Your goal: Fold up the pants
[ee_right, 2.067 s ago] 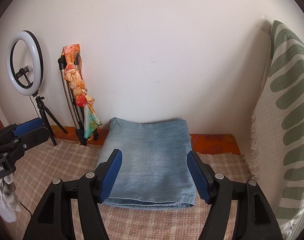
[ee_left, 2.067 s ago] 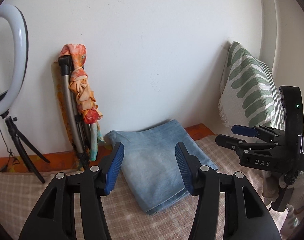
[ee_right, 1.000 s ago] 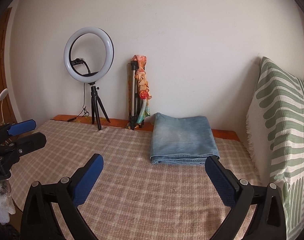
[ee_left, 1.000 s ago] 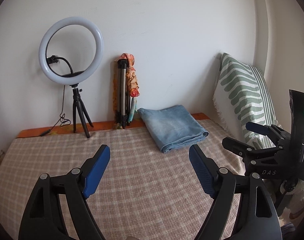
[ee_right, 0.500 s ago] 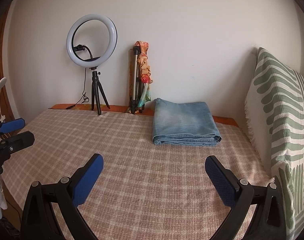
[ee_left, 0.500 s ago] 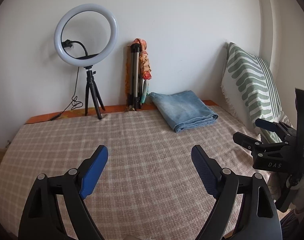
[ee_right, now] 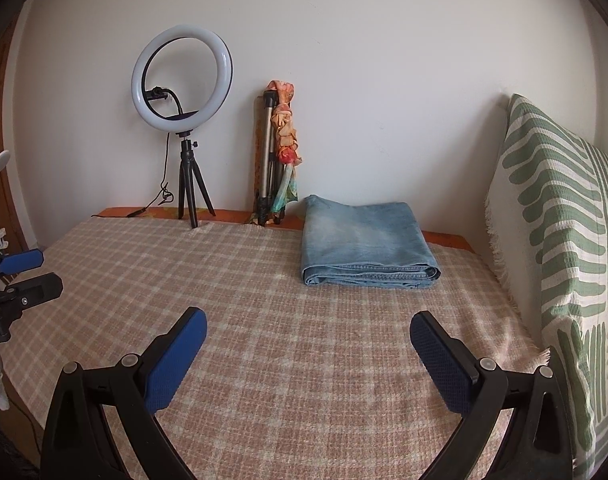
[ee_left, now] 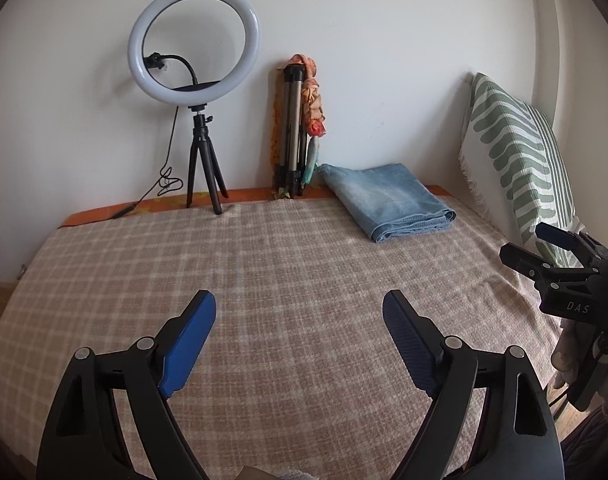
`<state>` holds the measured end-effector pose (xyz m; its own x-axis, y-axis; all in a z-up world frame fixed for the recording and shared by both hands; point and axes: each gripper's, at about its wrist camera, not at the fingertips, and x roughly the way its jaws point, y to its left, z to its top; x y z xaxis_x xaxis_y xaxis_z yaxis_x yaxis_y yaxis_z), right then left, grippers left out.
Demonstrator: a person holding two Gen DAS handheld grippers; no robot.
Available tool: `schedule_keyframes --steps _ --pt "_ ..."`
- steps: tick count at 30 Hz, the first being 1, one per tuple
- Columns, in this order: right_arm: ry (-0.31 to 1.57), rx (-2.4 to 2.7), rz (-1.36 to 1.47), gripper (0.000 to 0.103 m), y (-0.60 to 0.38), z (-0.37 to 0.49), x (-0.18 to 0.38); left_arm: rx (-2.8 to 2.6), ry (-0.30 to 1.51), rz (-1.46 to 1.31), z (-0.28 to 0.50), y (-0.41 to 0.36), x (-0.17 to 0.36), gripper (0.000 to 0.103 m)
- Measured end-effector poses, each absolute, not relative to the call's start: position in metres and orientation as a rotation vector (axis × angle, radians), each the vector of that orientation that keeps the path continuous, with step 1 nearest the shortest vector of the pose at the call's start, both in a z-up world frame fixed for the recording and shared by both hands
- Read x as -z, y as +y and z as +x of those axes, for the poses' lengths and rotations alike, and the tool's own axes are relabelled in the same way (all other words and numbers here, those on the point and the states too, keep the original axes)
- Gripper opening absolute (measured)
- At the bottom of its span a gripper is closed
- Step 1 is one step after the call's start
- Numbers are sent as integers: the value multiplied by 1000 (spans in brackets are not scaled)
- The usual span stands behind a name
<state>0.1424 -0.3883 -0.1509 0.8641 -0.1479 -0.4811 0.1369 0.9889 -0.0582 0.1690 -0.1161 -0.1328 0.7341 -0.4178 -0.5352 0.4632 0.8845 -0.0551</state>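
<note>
The light blue denim pants (ee_left: 388,200) lie folded into a neat rectangle at the far right of the bed, close to the wall; they also show in the right wrist view (ee_right: 366,242). My left gripper (ee_left: 300,312) is open and empty, held well back over the near part of the checked blanket (ee_left: 284,272). My right gripper (ee_right: 308,328) is open and empty, also far back from the pants. The right gripper also shows at the right edge of the left wrist view (ee_left: 544,248), and the left gripper shows at the left edge of the right wrist view (ee_right: 24,276).
A ring light on a small tripod (ee_right: 182,80) stands at the back by the wall. A folded tripod with an orange scarf (ee_right: 278,152) leans next to the pants. A green-and-white patterned cushion (ee_right: 560,216) stands along the right side. The blanket (ee_right: 264,300) covers the bed.
Both grippers have pulled back away from the folded pants, which now look smaller and farther. Both grippers stay open and empty. The pants have not moved.
</note>
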Motion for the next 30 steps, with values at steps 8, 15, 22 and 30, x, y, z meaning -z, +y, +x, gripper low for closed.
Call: schedule_keyframes --steps 8,15,22,30 --pt "510 150 -9 103 -389 143 153 448 588 76 170 -113 136 86" --pt "511 156 -12 103 -389 142 155 435 597 60 174 -111 134 88" --pt "514 153 -6 103 -389 144 156 433 577 56 172 -109 129 88" --pt "517 141 -17 103 -384 145 156 424 568 65 169 -108 127 88"
